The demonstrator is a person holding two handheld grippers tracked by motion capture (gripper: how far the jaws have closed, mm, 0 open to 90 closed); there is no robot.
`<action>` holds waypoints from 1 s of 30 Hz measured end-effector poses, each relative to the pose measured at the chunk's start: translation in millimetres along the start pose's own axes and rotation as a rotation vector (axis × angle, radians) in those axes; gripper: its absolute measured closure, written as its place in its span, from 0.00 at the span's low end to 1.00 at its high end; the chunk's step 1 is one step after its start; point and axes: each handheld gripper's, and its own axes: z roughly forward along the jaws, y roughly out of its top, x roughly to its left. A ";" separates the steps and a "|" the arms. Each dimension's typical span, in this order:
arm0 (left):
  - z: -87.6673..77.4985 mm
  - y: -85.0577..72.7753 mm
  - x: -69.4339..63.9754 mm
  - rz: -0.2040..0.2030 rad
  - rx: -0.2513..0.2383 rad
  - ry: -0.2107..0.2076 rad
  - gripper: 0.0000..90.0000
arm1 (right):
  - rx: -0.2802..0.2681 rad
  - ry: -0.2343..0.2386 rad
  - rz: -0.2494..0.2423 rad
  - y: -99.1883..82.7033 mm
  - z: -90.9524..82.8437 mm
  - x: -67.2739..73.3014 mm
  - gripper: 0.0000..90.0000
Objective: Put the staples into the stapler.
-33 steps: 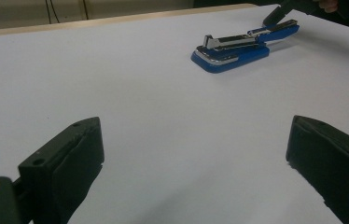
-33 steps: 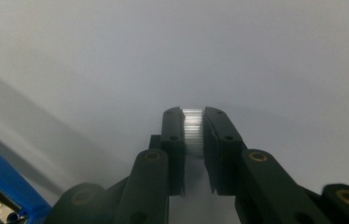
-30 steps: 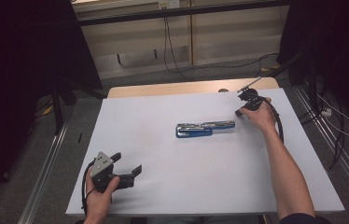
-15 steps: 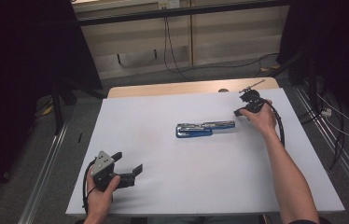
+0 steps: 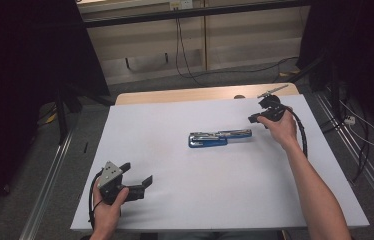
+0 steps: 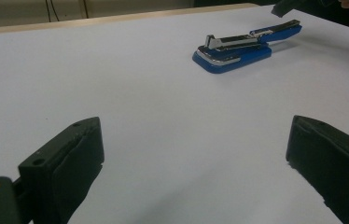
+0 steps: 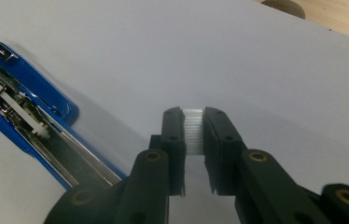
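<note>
The white table top [image 5: 215, 200] spread under both my hands, with a strip of bare wood [image 5: 195, 94] showing along its far edge. Ahead of my left gripper [image 5: 136, 178] and off to its right, well apart from it, lay the blue stapler [image 5: 219, 138], swung open flat with its metal staple channel facing up. My left gripper sat low near my edge of the table, its jaws spread wide with nothing between them but bare table. My right gripper [image 5: 256, 118] hovered just past the stapler's far-right end, close to it; in the right gripper view the stapler [image 7: 28, 126] lay to the left of my jaws. Those jaws stood narrow, pinching a small white ribbed strip of staples [image 7: 193, 130] between the pads [image 7: 174, 135].
</note>
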 end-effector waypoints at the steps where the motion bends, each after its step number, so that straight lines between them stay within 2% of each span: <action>1: 0.3 0.1 -0.1 -0.004 -0.002 -0.001 0.05 | -0.004 0.001 -0.005 -0.2 -0.4 1.2 0.88; 7: -0.4 0.1 0.3 0.000 -0.001 -0.004 0.05 | -0.047 0.013 -0.021 -0.8 -4.0 10.2 0.88; 12: -0.3 0.4 0.5 -0.002 -0.004 -0.003 0.05 | -0.083 0.024 -0.064 -1.0 -5.7 25.7 0.88; 20: -0.3 0.3 0.3 -0.004 -0.006 -0.004 0.05 | -0.126 0.075 -0.109 1.4 -7.6 44.9 0.88; 25: -0.1 -0.4 0.5 -0.002 0.003 -0.005 0.05 | -0.135 0.128 -0.131 2.3 -8.3 56.5 0.88; 30: -0.2 0.4 -0.7 0.001 -0.002 -0.008 0.05 | -0.151 0.149 -0.160 4.8 -8.6 66.4 0.88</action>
